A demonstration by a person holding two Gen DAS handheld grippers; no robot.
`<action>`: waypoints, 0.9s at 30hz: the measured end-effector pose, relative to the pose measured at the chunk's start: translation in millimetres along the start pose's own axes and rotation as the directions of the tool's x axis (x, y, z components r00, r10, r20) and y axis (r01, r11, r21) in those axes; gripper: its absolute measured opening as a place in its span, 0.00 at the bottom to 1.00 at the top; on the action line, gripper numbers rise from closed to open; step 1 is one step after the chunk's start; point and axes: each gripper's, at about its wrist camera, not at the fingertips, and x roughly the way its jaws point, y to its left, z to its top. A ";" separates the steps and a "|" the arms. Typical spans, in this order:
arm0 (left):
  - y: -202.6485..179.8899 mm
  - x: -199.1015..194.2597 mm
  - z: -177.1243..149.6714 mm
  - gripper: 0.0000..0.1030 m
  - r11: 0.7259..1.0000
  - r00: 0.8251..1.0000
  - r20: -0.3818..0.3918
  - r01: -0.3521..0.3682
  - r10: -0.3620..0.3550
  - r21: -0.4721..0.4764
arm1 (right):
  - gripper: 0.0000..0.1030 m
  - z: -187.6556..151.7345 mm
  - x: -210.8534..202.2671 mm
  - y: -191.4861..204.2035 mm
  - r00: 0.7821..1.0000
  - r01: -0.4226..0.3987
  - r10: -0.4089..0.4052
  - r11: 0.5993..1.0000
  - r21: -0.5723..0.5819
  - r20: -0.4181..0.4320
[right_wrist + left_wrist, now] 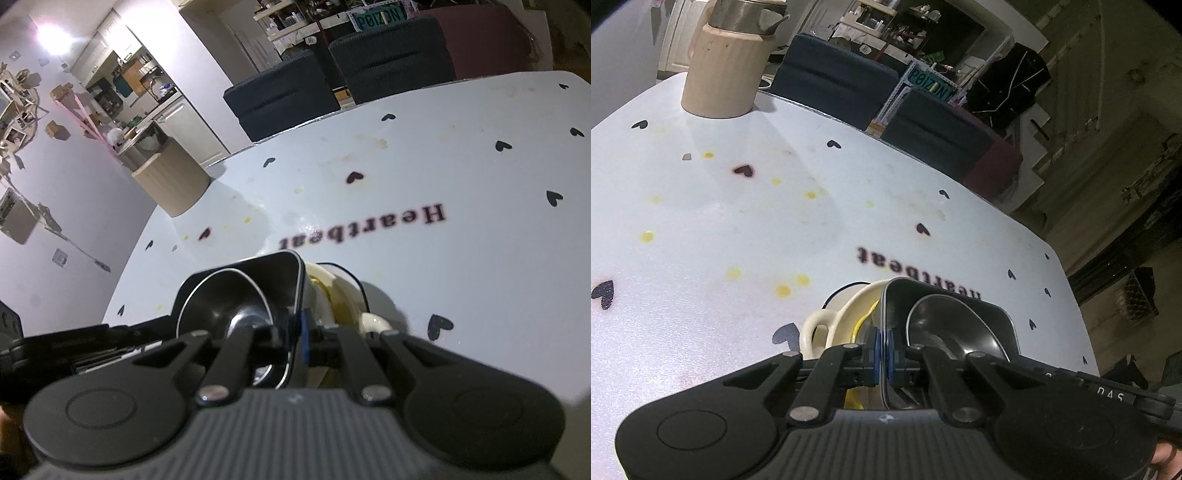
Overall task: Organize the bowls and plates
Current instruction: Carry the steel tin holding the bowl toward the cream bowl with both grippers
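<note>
A black square dish [997, 314] holds a black round bowl [953, 325] and is nested in a cream bowl with an ear handle [816, 328]. Something yellow shows inside the cream bowl. My left gripper [885, 349] is shut on the square dish's left rim. In the right wrist view, my right gripper [295, 332] is shut on the opposite rim of the same square dish [273, 266], with the round bowl [221, 295] to its left and the cream bowl [343, 295] to its right. The stack is low over the white table [461, 277]; whether it touches the table I cannot tell.
A beige cylindrical container with a metal pot on top [724, 74] stands at the table's far corner near the wall [170, 181]. Two dark blue chairs [831, 77] stand behind the far edge. Yellow stains and black heart prints dot the tabletop.
</note>
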 end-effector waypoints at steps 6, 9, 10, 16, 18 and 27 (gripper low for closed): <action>-3.7 2.9 -0.9 0.04 1.000 1.000 -0.008 -0.012 0.012 0.009 | 0.08 0.6 3.1 1.7 1.000 0.014 -0.014 1.000 0.002 -0.012; -5.6 6.3 -1.5 0.04 0.999 0.999 -0.019 -0.026 0.026 0.021 | 0.08 0.5 5.8 1.4 0.999 0.029 -0.029 1.000 0.004 -0.030; -5.7 7.7 -2.0 0.04 0.999 0.999 -0.022 -0.029 0.030 0.024 | 0.08 0.8 6.3 2.4 0.999 0.034 -0.034 0.999 0.002 -0.034; -6.0 8.8 -3.5 0.04 0.999 0.999 -0.020 -0.031 0.031 0.037 | 0.08 0.1 9.8 3.0 0.998 0.044 -0.044 0.999 0.005 -0.036; -6.8 9.4 -3.6 0.04 0.999 0.999 -0.022 -0.035 0.036 0.040 | 0.08 -0.2 10.2 3.3 0.998 0.045 -0.044 0.999 0.004 -0.037; -9.8 11.1 -4.3 0.05 0.997 0.998 -0.037 -0.048 0.050 0.057 | 0.08 -0.3 13.7 1.9 0.998 0.042 -0.042 0.999 0.007 -0.051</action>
